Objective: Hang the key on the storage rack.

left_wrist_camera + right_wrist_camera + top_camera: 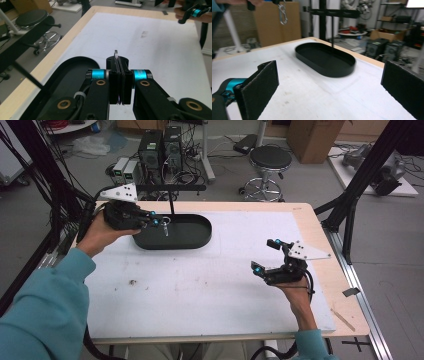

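I am pinching a small metal carabiner (282, 14) between the closed pads of my left gripper (156, 221), holding it up over the black oval tray (200, 237) near the tabletop's far left corner. My right gripper (266, 256) is hovering with its pads spread wide and holding nothing, close to the tabletop's right edge.

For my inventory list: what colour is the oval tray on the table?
The oval tray is plain black, inside and out; the right gripper view shows it best.

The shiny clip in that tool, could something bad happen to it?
Maybe. The left tool pinches the metal clip only by its top edge, so it might slip and drop into the black tray. It also hangs near the thin stand post, so it could bump that.
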Action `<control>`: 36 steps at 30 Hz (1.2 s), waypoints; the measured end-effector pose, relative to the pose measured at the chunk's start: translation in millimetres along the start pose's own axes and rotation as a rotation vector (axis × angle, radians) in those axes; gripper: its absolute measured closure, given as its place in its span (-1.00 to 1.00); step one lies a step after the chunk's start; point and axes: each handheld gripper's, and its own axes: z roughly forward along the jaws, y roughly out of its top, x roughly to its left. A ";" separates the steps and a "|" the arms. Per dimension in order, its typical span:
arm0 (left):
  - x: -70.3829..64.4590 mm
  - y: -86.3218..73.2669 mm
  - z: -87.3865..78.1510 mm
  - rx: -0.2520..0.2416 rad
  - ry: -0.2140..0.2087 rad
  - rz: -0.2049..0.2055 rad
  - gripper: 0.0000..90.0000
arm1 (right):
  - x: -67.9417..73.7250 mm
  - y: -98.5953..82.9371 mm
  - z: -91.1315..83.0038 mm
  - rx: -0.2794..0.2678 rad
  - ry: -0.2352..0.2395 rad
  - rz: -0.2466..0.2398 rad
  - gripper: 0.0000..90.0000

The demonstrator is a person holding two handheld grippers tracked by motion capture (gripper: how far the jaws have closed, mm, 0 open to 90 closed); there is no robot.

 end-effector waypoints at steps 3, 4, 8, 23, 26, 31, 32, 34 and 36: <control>7.3 2.3 -4.4 0.006 0.020 0.002 0.96 | -1.2 -9.2 -6.9 0.003 -0.037 0.006 -0.99; 9.2 2.6 -5.0 0.009 0.029 -0.001 0.96 | -1.7 -12.3 -8.7 0.000 -0.049 0.007 -0.99; 17.3 2.6 -4.8 0.020 0.046 -0.011 0.96 | -2.7 -24.0 -13.6 0.006 -0.077 0.016 -0.99; 49.9 15.5 -1.6 0.126 0.101 -0.007 0.96 | -4.6 -51.3 -20.2 0.016 -0.148 0.040 -0.99; 55.5 18.1 1.9 0.143 0.111 -0.009 0.96 | -5.3 -56.2 -20.4 0.016 -0.165 0.040 -0.99; 64.0 18.8 10.3 0.173 0.124 -0.019 0.96 | -3.7 -62.6 -22.8 0.004 -0.192 0.036 -0.99; 65.6 19.1 11.7 0.177 0.127 -0.021 0.96 | -3.7 -63.9 -23.2 0.000 -0.199 0.036 -0.99; 68.8 20.2 14.0 0.180 0.131 -0.029 0.96 | -2.9 -66.4 -23.5 0.000 -0.215 0.023 -0.99; 72.0 20.9 16.0 0.190 0.142 -0.031 0.96 | -1.1 -68.9 -24.0 -0.005 -0.231 0.008 -0.99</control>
